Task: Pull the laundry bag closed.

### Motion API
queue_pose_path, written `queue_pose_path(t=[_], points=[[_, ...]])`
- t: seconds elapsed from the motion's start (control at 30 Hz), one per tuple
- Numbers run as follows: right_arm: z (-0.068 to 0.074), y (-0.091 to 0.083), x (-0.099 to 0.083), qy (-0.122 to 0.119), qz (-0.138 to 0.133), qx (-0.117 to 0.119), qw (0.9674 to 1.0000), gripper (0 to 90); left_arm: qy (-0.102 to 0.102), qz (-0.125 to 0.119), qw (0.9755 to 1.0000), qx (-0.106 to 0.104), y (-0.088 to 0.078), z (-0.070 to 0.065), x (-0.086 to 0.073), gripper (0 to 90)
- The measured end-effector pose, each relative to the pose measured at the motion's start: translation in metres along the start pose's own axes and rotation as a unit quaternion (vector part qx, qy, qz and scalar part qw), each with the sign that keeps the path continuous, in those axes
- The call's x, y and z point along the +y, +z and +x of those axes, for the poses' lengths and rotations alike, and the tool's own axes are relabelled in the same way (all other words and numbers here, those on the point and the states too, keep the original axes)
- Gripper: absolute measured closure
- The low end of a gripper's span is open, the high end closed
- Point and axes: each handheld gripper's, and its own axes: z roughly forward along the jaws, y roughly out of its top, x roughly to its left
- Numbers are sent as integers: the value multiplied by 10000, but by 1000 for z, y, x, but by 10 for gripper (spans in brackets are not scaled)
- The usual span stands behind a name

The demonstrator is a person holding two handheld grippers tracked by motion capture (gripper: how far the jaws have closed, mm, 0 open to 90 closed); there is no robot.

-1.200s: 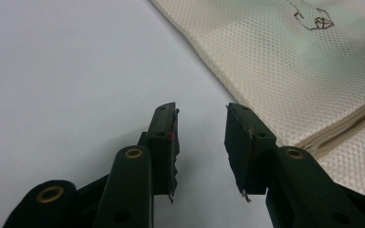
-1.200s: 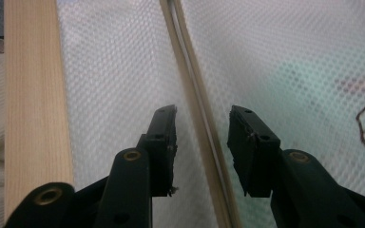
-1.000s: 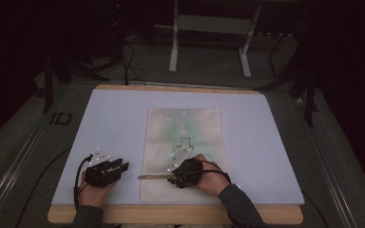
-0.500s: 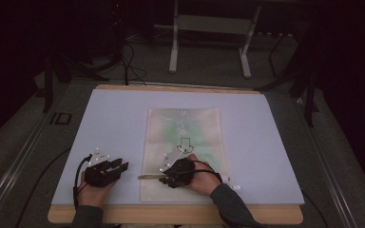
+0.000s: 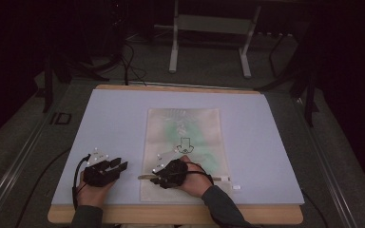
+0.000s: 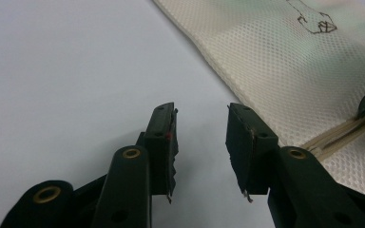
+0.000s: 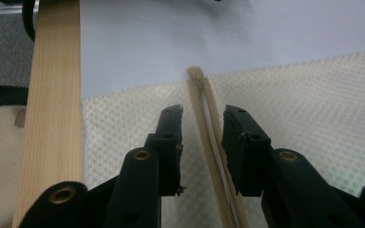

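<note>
A cream mesh bag [image 5: 185, 137] with a green tint and a black drawing lies flat on the pale blue mat [image 5: 114, 123]. A tan zipper strip [image 5: 218, 178] runs across the bag's near end. My right gripper [image 5: 151, 179] lies low over that strip and points left. In the right gripper view the zipper strip [image 7: 202, 95] runs between the jaws of the right gripper [image 7: 203, 116]. The jaws have just been closing, with a gap still showing on the left side. My left gripper [image 5: 122, 166] rests on the mat left of the bag, open and with nothing between the jaws of the left gripper [image 6: 200, 111].
The table's wooden front edge [image 7: 52, 95] runs close behind my right gripper. A small white tab [image 5: 236, 187] lies at the zipper's right end. A metal stand [image 5: 209, 28] is on the floor beyond the table. The mesh bag [image 6: 285, 61] lies to the right of my left jaws.
My right hand has slid left along the zipper strip. My left hand has stayed where it was.
</note>
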Motion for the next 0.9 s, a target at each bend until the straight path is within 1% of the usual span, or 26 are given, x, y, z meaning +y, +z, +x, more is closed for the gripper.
queue_pose_path(t=[0.17,0.33,0.5,0.73,0.83,0.9], points=[[1,9,5,70,-74,39,9999,710,-46,-40,10000,22,-2,2,0,623],[2,18,13,60,-197,100,9997,750,-49,-45,10000,20,-3,3,0,622],[2,24,17,52,-234,116,9996,765,-63,-54,10000,20,-3,4,0,622],[0,34,23,129,-236,123,9996,772,-75,-61,9999,30,-4,5,0,622],[-1,38,27,84,-220,156,9996,784,-74,-74,9999,35,-4,5,0,622],[-2,40,29,114,-188,148,9996,782,-86,-82,9999,33,-4,5,0,621]])
